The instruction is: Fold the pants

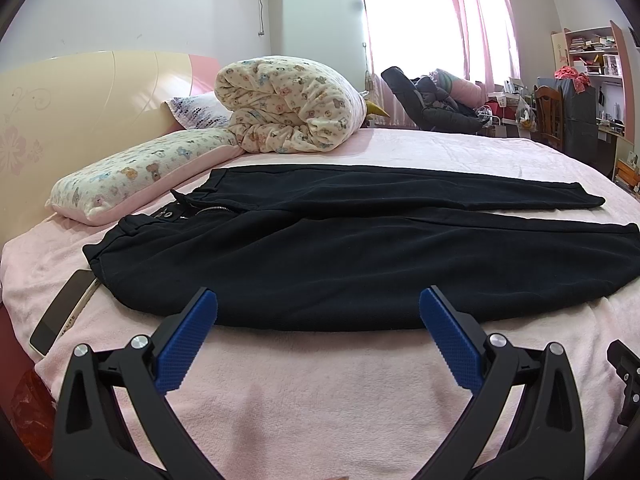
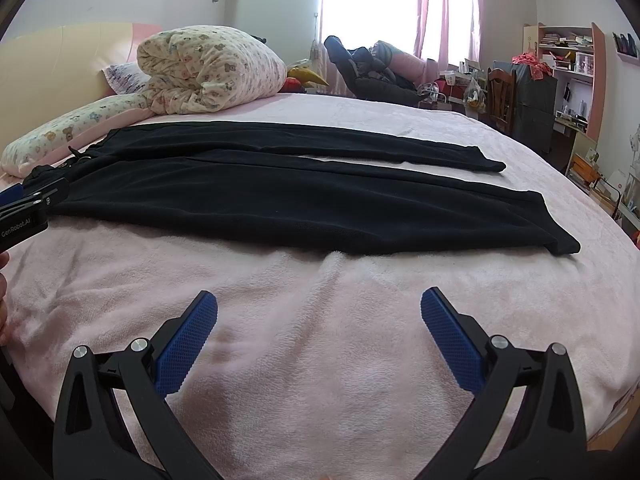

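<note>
The blue ribbed fingers of the left gripper [image 1: 318,308] are spread wide and empty, tips at the near hem of the black soft-fabric pants [image 1: 320,256], which lie flat across mid-frame. The right gripper [image 2: 319,312] is likewise released, over bare sheet. A shallow pinch could catch the fuzzy pink bed sheet [image 1: 320,380] too, or take one layer and skew the fold; the dark slim phone [image 1: 64,312] at lower left might get dragged. Upper left: rolled floral quilt [image 1: 292,104]; cluttered shelves at right.
</note>
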The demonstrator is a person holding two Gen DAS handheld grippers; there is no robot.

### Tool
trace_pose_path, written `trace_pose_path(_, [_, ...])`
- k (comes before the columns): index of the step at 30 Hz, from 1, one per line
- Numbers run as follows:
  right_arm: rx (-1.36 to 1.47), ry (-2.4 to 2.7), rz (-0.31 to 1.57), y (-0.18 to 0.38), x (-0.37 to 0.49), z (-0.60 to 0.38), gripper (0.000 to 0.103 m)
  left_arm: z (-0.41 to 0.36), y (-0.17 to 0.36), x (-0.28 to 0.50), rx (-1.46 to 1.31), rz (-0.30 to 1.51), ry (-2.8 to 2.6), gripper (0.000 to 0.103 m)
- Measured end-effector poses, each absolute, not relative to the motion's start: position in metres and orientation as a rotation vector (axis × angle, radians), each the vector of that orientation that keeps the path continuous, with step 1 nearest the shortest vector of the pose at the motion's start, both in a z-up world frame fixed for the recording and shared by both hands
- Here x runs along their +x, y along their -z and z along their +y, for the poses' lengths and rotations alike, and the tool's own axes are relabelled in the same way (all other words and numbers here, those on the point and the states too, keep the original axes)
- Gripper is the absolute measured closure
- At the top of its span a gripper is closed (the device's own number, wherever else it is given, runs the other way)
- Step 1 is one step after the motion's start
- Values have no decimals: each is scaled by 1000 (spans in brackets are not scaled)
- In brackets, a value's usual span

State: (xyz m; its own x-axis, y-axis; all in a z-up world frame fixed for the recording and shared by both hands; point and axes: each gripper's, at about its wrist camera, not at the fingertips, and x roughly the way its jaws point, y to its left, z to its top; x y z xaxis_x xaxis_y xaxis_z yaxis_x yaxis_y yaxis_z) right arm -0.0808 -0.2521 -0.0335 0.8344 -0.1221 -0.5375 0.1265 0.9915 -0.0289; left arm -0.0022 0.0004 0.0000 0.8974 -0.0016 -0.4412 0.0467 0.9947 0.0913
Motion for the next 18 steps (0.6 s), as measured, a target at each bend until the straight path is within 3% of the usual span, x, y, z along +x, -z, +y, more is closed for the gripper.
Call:
trace_pose_path(13, [11, 132, 561, 33, -80, -254, 1, 1, 0, -2, 99, 458, 25, 2])
trace_pose_path(18, [7, 122, 529, 4, -78, -264, 1, 1, -1, 3, 82, 468, 29, 2])
